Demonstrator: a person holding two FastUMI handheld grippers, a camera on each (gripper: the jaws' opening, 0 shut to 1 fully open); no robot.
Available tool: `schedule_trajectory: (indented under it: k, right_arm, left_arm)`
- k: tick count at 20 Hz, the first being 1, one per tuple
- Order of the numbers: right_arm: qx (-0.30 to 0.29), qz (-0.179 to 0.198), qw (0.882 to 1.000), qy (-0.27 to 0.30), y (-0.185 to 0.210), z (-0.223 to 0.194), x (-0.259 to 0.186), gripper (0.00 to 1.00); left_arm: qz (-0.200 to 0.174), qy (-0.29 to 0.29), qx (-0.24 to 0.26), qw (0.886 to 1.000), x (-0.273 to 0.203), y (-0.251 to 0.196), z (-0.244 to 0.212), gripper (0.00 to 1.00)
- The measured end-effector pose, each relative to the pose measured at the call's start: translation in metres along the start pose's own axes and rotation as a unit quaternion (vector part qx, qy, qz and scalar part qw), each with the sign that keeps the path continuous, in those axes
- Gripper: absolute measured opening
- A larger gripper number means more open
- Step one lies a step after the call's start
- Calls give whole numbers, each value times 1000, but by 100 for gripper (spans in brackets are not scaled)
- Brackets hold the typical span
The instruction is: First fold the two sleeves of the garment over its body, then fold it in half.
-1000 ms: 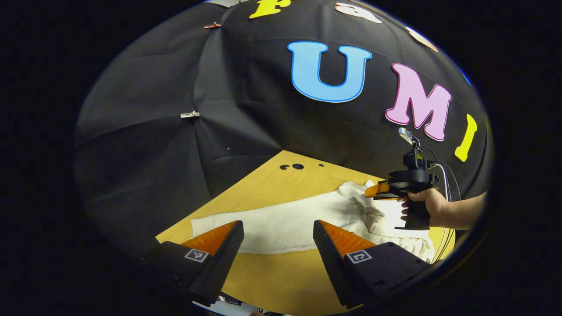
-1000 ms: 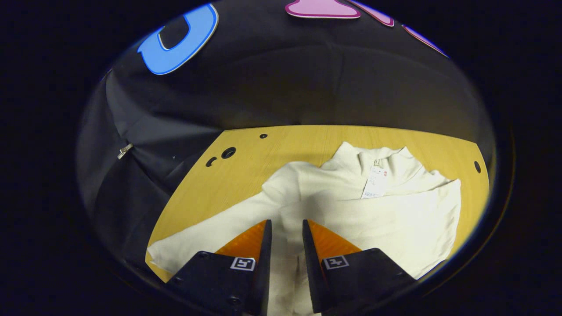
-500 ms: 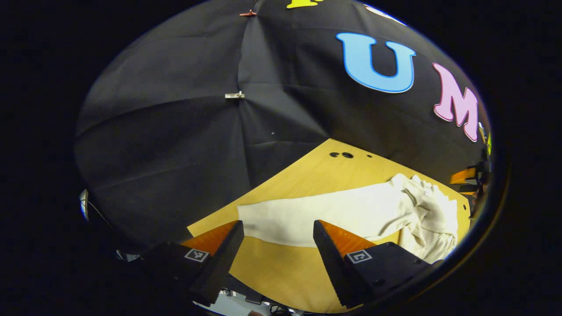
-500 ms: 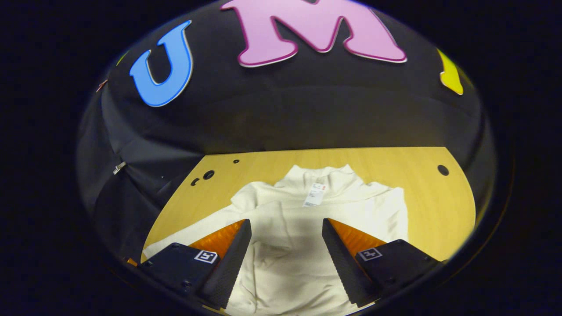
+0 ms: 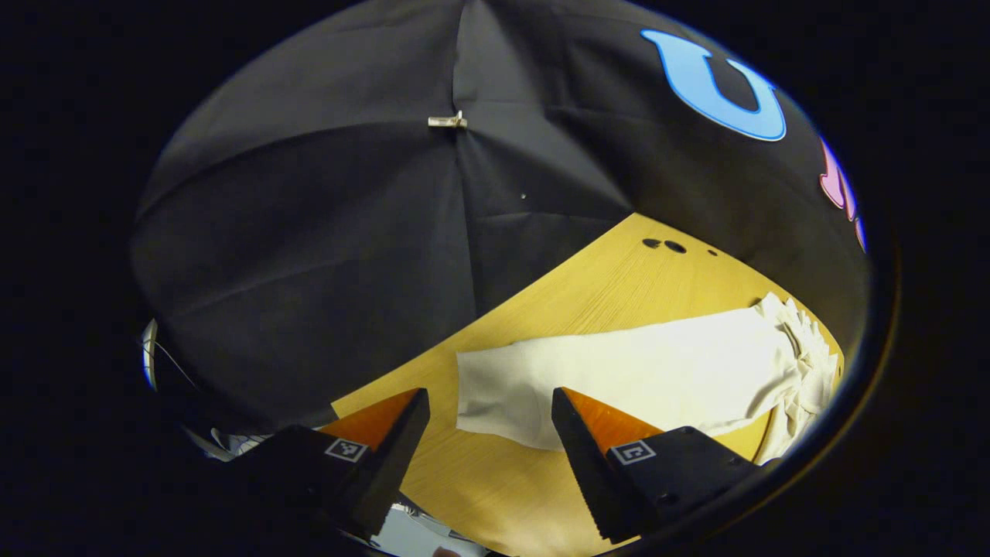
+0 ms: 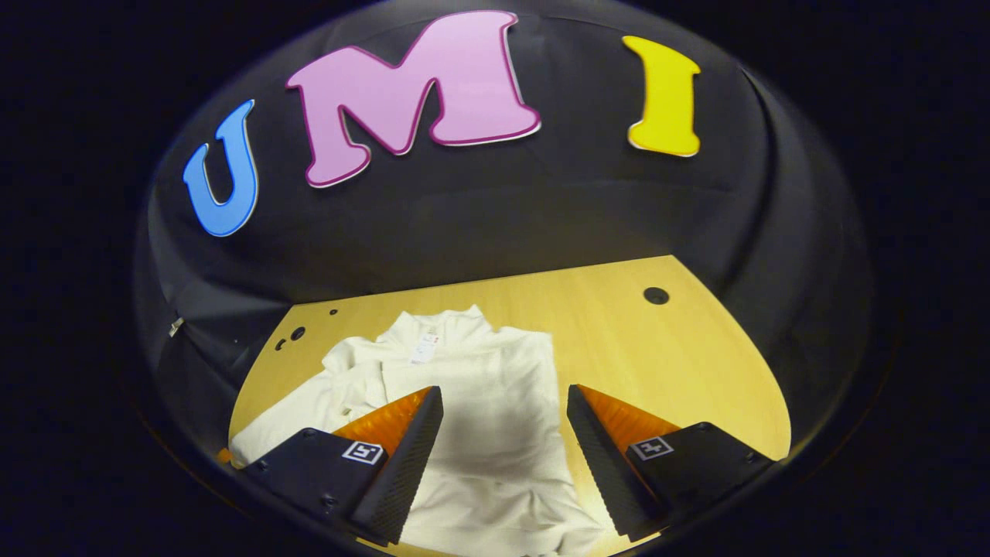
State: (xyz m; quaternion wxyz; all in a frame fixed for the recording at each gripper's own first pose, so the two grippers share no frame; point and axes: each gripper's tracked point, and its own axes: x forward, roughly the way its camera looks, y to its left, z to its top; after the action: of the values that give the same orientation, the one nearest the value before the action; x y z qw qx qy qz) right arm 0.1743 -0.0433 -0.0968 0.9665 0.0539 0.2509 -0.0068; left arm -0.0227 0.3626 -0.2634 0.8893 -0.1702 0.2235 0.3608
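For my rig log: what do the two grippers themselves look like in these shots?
The left gripper and the right gripper look alike: two wedge-shaped fingers tapering to points, ridged inner faces, set on black blocky bases, each with a small square black-and-white marker.

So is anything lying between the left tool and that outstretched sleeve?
Nothing visible. The left tool is open, with the sleeve end just ahead between its fingers and only bare table around it. The body it folds onto also looks bare.
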Motion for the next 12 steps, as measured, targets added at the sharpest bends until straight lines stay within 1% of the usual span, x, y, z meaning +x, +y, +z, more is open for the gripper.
schedule_trajectory:
  k: [4, 7, 8, 9, 10, 11, 12]
  right_arm:
    - [35, -34, 999, -16, -51, 3, -34, 98]
    - [37, -62, 997, -24, -85, -3, -55, 98]
    - [44, -69, 996, -23, -93, -7, -61, 98]
    - [54, -74, 996, -22, -100, -12, -65, 98]
    - [66, -79, 995, -19, -106, -18, -68, 98]
    - [78, -82, 993, -16, -111, -23, -70, 98]
    - [88, -85, 992, -14, -116, -28, -72, 98]
  left_arm:
    - [6, 23, -2, 1000, 21, 1, -9, 98]
    - [3, 43, 7, 999, 30, -9, -21, 98]
    - [11, 44, 22, 999, 29, -10, -24, 92]
    - [5, 37, 31, 999, 36, -15, -23, 100]
    - [10, 39, 31, 999, 33, -17, -23, 87]
    - [10, 42, 25, 999, 33, -19, -23, 84]
    - [12, 40, 22, 999, 32, -20, -22, 86]
